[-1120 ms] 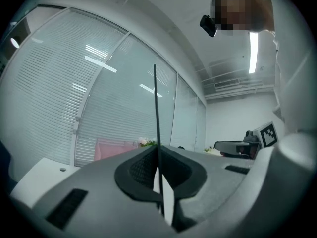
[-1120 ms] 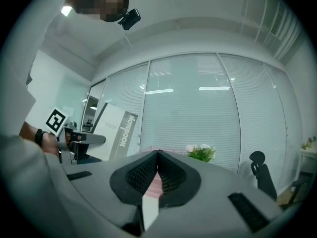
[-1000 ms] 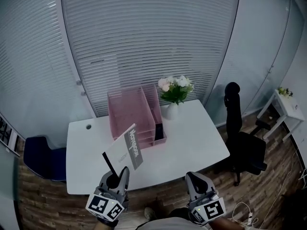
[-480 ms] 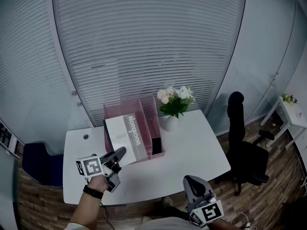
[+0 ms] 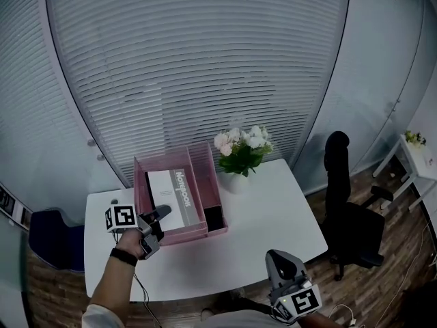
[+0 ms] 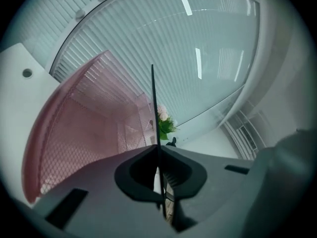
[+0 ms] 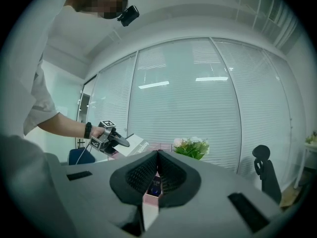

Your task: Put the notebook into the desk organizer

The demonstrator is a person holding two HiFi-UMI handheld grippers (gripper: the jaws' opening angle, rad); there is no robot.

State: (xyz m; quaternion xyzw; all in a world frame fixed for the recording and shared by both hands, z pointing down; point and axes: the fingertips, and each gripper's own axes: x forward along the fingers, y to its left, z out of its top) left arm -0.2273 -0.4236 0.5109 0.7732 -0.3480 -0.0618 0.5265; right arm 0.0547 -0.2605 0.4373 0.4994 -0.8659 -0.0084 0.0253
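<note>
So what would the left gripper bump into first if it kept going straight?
Probably the pink desk organizer: the left gripper points into it, its jaws shut on the notebook. Depth is unclear.

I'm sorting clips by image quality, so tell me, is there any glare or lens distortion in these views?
Head view: the fisheye bows the blinds into arcs, while the notebook stays fairly sharp. Left gripper view: a round black vignette, bright light streaks on the glass, and the notebook edge-on as a thin dark line. Right gripper view: lamp reflections on the glass and dark corners.
</note>
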